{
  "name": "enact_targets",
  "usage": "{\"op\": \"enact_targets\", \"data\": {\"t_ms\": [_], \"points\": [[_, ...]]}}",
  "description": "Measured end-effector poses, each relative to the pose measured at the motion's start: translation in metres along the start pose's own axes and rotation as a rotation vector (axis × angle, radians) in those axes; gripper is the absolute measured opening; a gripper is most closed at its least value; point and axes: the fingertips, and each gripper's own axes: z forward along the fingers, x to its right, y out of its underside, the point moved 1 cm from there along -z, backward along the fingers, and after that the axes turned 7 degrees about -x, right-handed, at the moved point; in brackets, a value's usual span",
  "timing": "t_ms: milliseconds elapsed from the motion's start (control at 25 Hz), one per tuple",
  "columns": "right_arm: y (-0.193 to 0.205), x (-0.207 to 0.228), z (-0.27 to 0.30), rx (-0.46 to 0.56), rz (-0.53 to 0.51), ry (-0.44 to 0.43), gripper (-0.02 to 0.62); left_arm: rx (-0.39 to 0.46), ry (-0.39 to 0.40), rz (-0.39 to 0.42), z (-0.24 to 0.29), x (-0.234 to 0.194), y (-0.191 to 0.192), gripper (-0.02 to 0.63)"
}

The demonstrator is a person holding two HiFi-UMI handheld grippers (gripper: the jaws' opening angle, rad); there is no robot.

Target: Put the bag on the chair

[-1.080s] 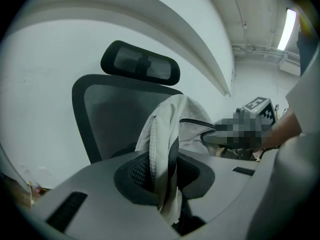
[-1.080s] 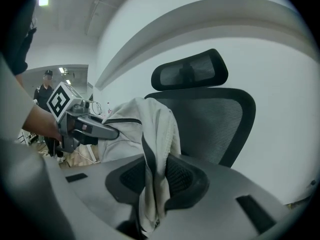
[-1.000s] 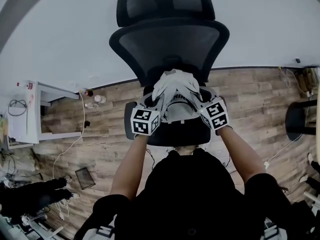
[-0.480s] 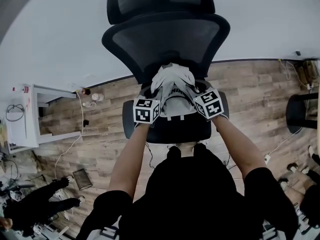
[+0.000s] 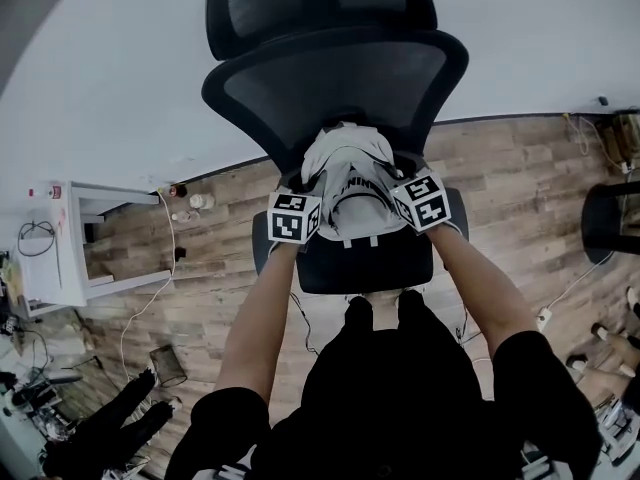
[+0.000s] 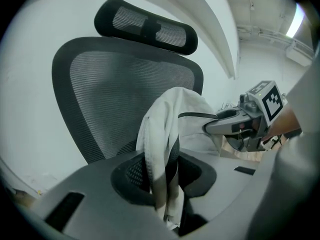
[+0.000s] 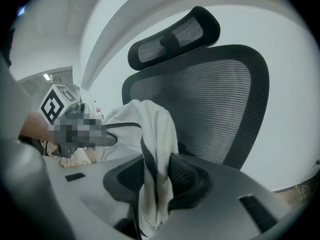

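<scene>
Fingers point(image 6: 129, 173) of left gripper point(image 6: 162, 173) and right gripper point(image 7: 157, 180), loosening, pinch bag point(image 5: 350, 168), lowered toward chair point(image 5: 335, 83).

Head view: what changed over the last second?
Both hands carried the white bag further in toward the chair backrest and lower over the seat. The left gripper and right gripper jaws have just been opening, but the bag's fabric is still pinched between each pair. Unchanged: the chair stays put, and both grippers keep the bag between them, one on each side.
</scene>
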Motion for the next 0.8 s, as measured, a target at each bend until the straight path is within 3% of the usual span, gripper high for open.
{"op": "enact_targets", "data": {"t_ms": [280, 560, 680, 800], "points": [[-0.003, 0.010, 0.011, 0.003, 0.017, 0.045, 0.129, -0.005, -0.025, 0.006, 0.013, -0.006, -0.008, 0.104], [-0.007, 0.014, 0.016, 0.019, -0.061, 0.048, 0.137, -0.006, -0.086, 0.046, 0.017, -0.010, -0.012, 0.112], [-0.002, 0.007, 0.011, 0.008, -0.109, 0.037, 0.193, 0.008, -0.088, 0.051, 0.012, -0.007, -0.007, 0.151], [0.003, -0.006, 0.004, 0.001, -0.154, 0.010, 0.226, 0.027, -0.058, 0.031, 0.002, -0.001, 0.001, 0.249]]}}
